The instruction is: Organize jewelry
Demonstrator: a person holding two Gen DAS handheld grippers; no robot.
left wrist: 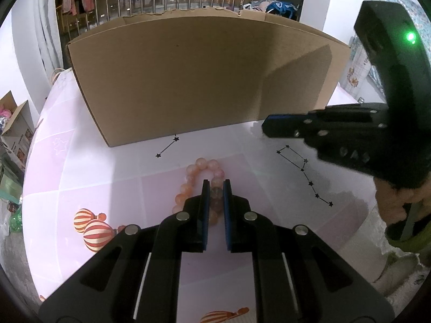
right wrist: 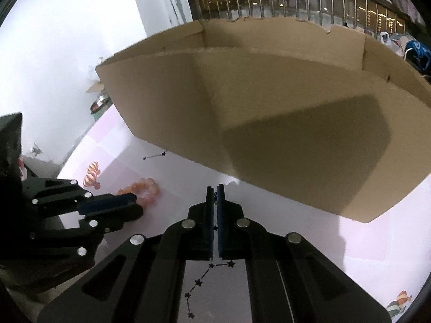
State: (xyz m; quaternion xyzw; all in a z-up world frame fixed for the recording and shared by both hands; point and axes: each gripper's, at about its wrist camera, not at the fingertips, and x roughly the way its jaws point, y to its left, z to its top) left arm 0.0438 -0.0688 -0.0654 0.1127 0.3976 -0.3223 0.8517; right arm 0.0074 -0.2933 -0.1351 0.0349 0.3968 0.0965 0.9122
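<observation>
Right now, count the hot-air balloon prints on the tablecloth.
4 in the left wrist view: two striped ones left of the left gripper, one at the bottom edge, a sliver bottom left; others may be hidden.

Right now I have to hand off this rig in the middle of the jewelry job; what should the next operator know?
Left gripper: shut on the pink bead bracelet, which still lies on the tablecloth.
Right gripper: shut; a thin dark thing shows between the pads, too small to name.
Cardboard box: open, standing just behind both grippers; its inside is hidden.
Done: bracelet gripped.
Left: lift the bracelet and probably put it in the box; check what the right gripper holds.
</observation>
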